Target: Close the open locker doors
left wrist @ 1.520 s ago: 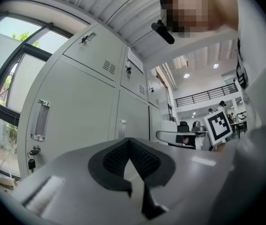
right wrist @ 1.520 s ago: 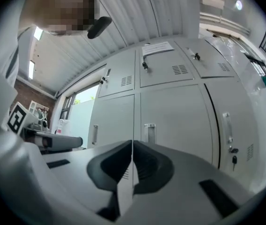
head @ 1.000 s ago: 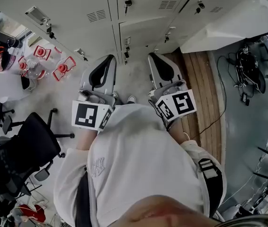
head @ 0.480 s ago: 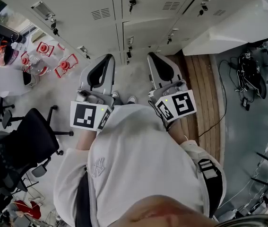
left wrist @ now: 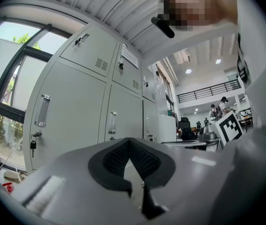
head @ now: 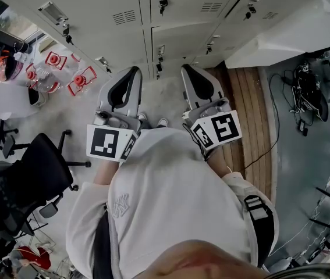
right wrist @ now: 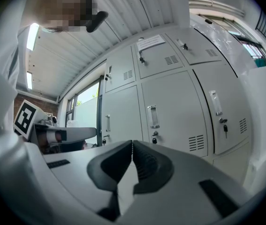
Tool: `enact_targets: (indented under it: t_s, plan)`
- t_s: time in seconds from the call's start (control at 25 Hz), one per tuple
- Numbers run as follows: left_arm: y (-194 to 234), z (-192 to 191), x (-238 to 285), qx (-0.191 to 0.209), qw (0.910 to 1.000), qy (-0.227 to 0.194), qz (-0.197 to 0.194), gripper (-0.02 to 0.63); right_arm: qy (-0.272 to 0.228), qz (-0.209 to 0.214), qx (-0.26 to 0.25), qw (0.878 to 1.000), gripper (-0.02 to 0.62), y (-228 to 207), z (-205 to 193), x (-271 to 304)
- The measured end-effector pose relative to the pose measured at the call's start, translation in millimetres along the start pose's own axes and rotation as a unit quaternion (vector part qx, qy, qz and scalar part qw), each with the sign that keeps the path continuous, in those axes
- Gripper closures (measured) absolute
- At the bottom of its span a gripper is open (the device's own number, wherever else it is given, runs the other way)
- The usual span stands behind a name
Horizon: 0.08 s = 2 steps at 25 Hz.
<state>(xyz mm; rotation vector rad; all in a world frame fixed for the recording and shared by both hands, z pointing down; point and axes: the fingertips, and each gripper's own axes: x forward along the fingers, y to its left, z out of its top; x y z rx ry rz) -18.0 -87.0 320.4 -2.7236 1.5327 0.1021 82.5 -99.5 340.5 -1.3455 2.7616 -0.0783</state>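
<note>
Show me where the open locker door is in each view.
Head view: door, top right, right of the closed lockers.
Left gripper view: centre right, beyond the lockers.
Right gripper view: far right edge.
Shared landmark: the lockers, always left of the door.

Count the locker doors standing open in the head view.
1: the open locker door at the upper right, swung out above the wooden floor strip. More may lie outside the frame.
</note>
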Motion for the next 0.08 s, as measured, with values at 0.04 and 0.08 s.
enact_targets:
  t_s: [0.04, 0.08]
  plan:
    - [-0.1, 0.1, 0.0, 0.000, 1.0000, 0.000, 0.000, 0.621, 0.000, 0.000, 0.000, 1.000, 0.581, 0.0, 0.1, 0.1]
    - [-0.1, 0.2, 0.0, 0.000, 1.0000, 0.000, 0.000, 0.621, 0.001, 0.000, -0.001, 1.000, 0.581, 0.0, 0.2, 0.1]
